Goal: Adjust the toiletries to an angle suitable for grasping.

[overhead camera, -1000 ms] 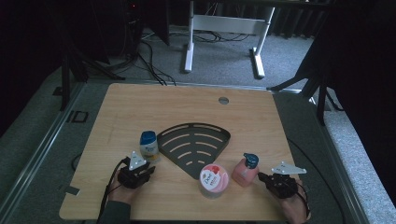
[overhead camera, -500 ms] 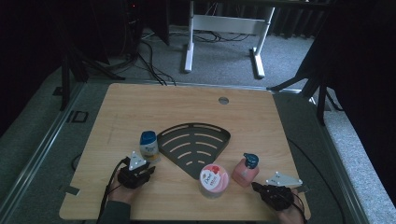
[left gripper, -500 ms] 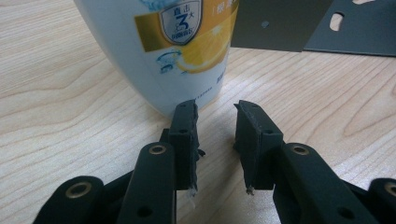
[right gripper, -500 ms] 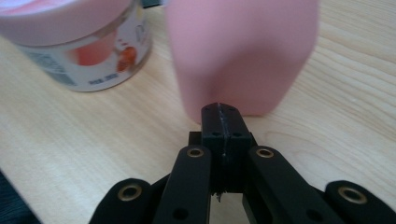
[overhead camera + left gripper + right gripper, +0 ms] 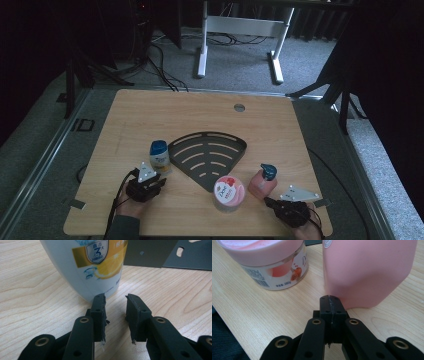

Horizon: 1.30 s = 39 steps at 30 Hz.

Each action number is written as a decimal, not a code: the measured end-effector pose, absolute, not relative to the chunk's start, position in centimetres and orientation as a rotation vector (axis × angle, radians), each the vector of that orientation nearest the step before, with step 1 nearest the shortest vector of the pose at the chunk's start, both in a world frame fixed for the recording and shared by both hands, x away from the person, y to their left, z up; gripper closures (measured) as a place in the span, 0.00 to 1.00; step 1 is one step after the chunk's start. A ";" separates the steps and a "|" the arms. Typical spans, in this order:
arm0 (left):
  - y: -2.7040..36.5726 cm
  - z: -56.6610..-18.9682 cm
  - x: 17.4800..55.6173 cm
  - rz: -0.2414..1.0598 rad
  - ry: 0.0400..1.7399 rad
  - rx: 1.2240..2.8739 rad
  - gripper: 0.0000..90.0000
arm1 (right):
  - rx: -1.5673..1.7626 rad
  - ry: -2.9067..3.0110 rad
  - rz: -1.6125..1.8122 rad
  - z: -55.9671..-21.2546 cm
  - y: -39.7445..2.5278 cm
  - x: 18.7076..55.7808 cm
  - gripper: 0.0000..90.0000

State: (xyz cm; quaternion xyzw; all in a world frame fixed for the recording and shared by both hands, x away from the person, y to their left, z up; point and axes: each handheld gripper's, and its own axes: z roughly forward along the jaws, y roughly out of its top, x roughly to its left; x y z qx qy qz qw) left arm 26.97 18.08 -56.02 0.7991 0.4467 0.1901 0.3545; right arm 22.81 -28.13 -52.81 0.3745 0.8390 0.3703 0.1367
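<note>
Since a second ago, the right gripper (image 5: 272,202) has drawn back toward the near edge of the wooden table (image 5: 150,110), away from the pink pump bottle (image 5: 261,182), while the left gripper (image 5: 159,183) has stayed where it was. From above, the pink bottle stands upright near the table's front right, topped by a dark blue pump head. Just to its left sits a round jar (image 5: 229,193) with a pink and white lid reading "Dove". A dark, fan-shaped slotted rack (image 5: 207,155) lies flat at the table's middle. A white bottle with a blue cap (image 5: 159,156) stands upright against the rack's left side, with a yellow lemon label visible up close. In the right gripper view, the jaws are pressed together, empty, their tips just short of the pink bottle's base. In the left gripper view, the jaws stand parted, empty, just before the white bottle.
</note>
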 end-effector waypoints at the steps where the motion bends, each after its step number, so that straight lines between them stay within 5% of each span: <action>1: 18.1 -56.0 27.0 0.491 1.155 2.065 0.76 | 1.083 2.428 1.067 -52.8 -28.1 22.8 1.00; 39: 18.1 -56.0 27.0 0.491 1.154 2.066 0.76 | 0.997 2.423 0.968 -52.5 -27.3 30.0 1.00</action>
